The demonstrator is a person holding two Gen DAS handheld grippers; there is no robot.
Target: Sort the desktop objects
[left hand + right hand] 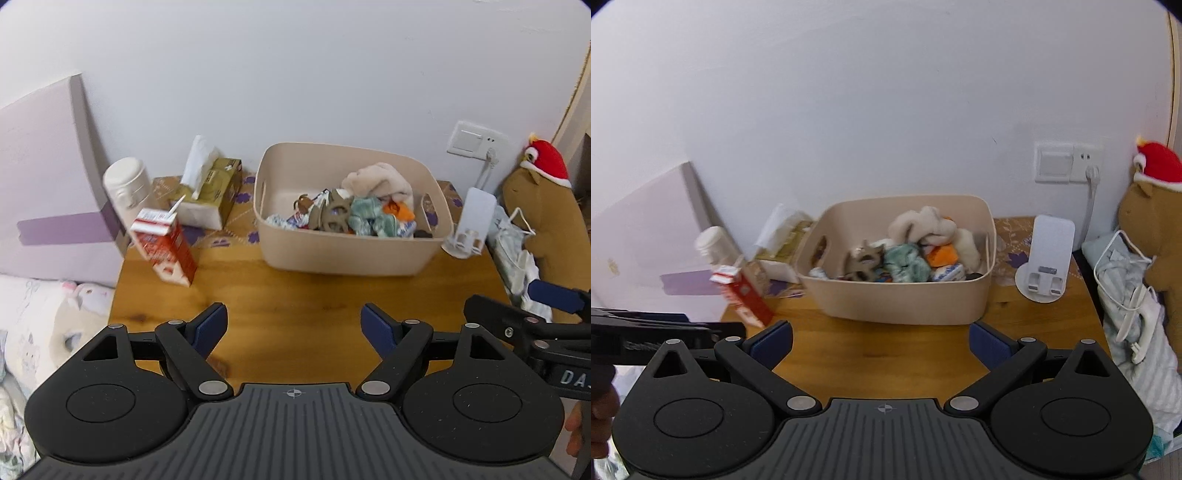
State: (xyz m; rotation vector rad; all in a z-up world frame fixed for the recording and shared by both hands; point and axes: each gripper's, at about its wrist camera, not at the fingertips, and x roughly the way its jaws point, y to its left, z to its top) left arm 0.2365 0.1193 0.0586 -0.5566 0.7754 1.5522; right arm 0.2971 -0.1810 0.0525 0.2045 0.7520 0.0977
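Observation:
A beige plastic bin (343,251) (905,301) stands at the back of the wooden table (295,295) (871,354), holding a heap of small cloth and paper items (354,210) (908,251). My left gripper (293,326) hovers open over the table's near part, nothing between its blue pads. My right gripper (881,341) is open too, short of the bin, also with nothing in it. A red and white carton (166,247) (742,295) stands tilted at the table's left, beside a white bottle (125,184) (713,243) and a tissue box (210,192) (779,243).
A white phone stand (469,225) (1045,254) sits right of the bin. A brown plush with a red hat (543,206) (1156,221) and bunched cloth with a white cable (1130,295) border the table's right edge. Bedding (44,332) lies to the left.

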